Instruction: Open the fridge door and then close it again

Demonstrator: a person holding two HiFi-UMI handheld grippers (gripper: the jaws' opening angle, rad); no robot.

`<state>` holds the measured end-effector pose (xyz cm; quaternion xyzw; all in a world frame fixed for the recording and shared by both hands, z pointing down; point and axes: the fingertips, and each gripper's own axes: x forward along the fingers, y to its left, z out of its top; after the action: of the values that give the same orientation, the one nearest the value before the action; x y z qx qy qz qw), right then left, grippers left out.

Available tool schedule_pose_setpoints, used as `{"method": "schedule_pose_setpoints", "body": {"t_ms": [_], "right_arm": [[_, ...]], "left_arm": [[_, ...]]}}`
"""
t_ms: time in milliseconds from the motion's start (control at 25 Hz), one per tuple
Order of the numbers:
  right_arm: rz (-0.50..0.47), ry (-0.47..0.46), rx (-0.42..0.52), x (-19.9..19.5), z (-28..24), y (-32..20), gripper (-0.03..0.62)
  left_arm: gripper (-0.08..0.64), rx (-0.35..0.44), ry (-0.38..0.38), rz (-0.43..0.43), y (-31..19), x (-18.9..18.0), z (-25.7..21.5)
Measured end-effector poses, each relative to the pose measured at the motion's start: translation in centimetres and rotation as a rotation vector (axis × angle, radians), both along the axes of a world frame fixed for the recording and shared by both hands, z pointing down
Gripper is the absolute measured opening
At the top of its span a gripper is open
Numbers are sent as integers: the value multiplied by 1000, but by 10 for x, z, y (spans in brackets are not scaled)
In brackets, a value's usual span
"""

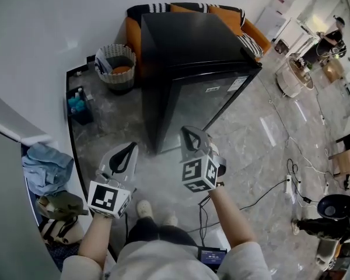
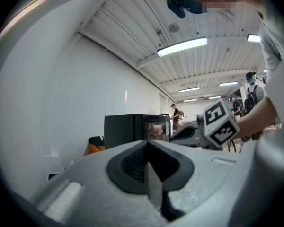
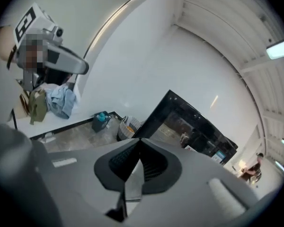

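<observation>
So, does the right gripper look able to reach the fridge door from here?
Probably yes. The right gripper is raised in front of the closed fridge door, and nothing stands between them. Its jaws are shut, though, so it would likely have to open first.

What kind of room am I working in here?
Probably a big indoor test hall with a home-style corner staged: a black fridge and orange sofa, loose cables across the floor, strip lights on a ribbed ceiling.

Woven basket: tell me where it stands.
In the head view the woven basket stands on the floor at upper left, just left of the black fridge, by the white wall.
</observation>
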<state>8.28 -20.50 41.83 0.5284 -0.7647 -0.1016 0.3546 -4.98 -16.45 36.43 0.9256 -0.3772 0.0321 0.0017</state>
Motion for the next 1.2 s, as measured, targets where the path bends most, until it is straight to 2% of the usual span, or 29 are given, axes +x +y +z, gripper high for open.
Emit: {"method": "schedule_pose_setpoints", "body": {"t_ms": [320, 680, 1000, 1200], "right_arm": [[32, -230, 28, 22, -29, 46, -3], [65, -435, 69, 47, -59, 91, -3], [99, -595, 116, 70, -78, 129, -3], [91, -654, 162, 78, -95, 155, -3]], "left_arm": [[2, 14, -7, 34, 22, 27, -14], [2, 29, 4, 50, 44, 49, -30], [2, 46, 5, 72, 68, 65, -41], [2, 53, 5, 85, 86, 76, -49]]}}
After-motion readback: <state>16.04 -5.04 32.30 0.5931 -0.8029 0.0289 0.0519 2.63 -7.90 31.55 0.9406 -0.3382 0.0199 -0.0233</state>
